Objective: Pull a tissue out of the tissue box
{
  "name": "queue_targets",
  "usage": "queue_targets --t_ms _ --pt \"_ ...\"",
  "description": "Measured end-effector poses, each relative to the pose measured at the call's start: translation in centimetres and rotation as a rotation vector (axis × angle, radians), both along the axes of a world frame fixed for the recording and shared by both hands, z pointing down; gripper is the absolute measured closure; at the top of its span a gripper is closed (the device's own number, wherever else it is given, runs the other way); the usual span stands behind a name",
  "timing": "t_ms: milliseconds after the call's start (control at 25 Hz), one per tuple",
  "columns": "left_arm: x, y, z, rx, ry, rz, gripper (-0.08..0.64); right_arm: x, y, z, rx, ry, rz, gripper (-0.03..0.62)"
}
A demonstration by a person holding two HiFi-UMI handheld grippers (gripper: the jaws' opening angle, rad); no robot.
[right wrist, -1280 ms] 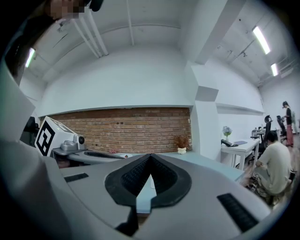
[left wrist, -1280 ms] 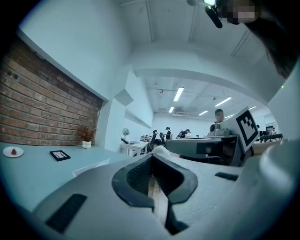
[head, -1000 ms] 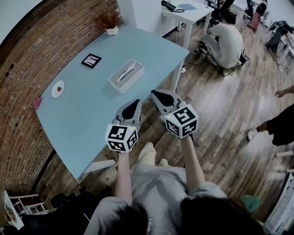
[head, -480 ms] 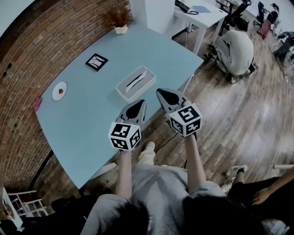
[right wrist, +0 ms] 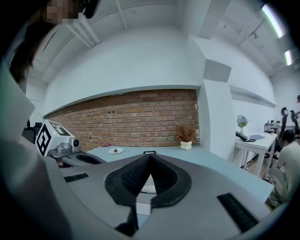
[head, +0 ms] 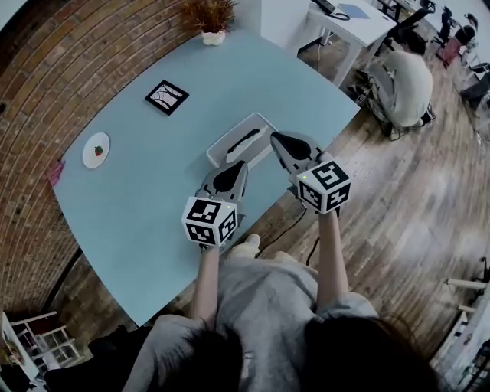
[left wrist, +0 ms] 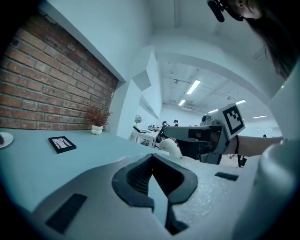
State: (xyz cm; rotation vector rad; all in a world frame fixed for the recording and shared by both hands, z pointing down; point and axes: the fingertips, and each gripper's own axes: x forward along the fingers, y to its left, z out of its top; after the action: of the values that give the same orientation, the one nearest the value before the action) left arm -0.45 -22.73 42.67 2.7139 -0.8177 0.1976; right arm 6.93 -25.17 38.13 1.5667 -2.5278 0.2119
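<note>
A white tissue box [head: 239,138] with a dark slot on top lies on the light blue table [head: 153,191], near its right edge. My left gripper [head: 238,164] hovers just short of the box's near end, with its jaws together and nothing in them. My right gripper [head: 274,136] is at the box's right side, level with its near half, and is also shut and empty. In the left gripper view, my left gripper [left wrist: 151,157] points across the table, with the right gripper's marker cube [left wrist: 233,119] off to the right. A pale piece of the box [right wrist: 143,206] shows under my right gripper [right wrist: 149,156].
On the table are a small black picture frame [head: 167,97], a white plate [head: 96,149] with a strawberry, and a potted dry plant [head: 211,15] at the far edge. A brick wall runs along the left. A person [head: 403,76] sits by white desks at the upper right.
Both grippers have moved forward from over the floor to above the table, closing in on the tissue box. Their jaws stayed together.
</note>
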Motion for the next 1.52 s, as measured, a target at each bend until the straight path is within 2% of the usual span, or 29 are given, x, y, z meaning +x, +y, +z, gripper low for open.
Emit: queue_targets --t_ms 160,320,720,880,1040,1160,1400,1440,1520 --pt "-0.3 -1.8 0.8 -0.033 0.012 -0.027 0.557 -0.5 -1.5 0.6 -0.006 0.015 -0.045 0.594" --pt "0.1 -2.6 1.7 -0.054 -0.013 -0.079 0.557 -0.2 -2.8 1.1 -0.028 0.01 -0.136 0.593" --pt "0.8 -3.7 3.3 -0.101 -0.046 -0.324 0.557 0.1 -5.6 2.4 -0.082 0.073 -0.421 0.592" --pt "1.1 -3.3 3.8 -0.111 -0.038 -0.422 0.557 -0.7 -5.4 3.6 -0.107 0.181 -0.605 0.593" --pt "0.8 -3.0 4.4 -0.114 -0.024 -0.517 0.557 -2.4 -5.0 4.4 -0.099 0.354 -0.831 0.592" --pt "0.9 -2.4 5.4 -0.141 -0.007 -0.58 0.557 -3.1 -4.9 5.7 -0.11 0.471 -0.961 0.592" --pt "0.5 -2.5 6.2 -0.155 -0.036 -0.591 0.557 -4.2 -4.5 8.8 -0.137 0.603 -1.084 0.589" --pt "0.2 -2.6 6.3 -0.155 -0.036 -0.595 0.557 -4.4 -4.4 9.2 -0.143 0.617 -1.098 0.579" --pt "-0.2 -2.7 6.6 -0.163 -0.029 -0.599 0.557 -4.9 -4.1 9.8 -0.167 0.63 -1.118 0.507"
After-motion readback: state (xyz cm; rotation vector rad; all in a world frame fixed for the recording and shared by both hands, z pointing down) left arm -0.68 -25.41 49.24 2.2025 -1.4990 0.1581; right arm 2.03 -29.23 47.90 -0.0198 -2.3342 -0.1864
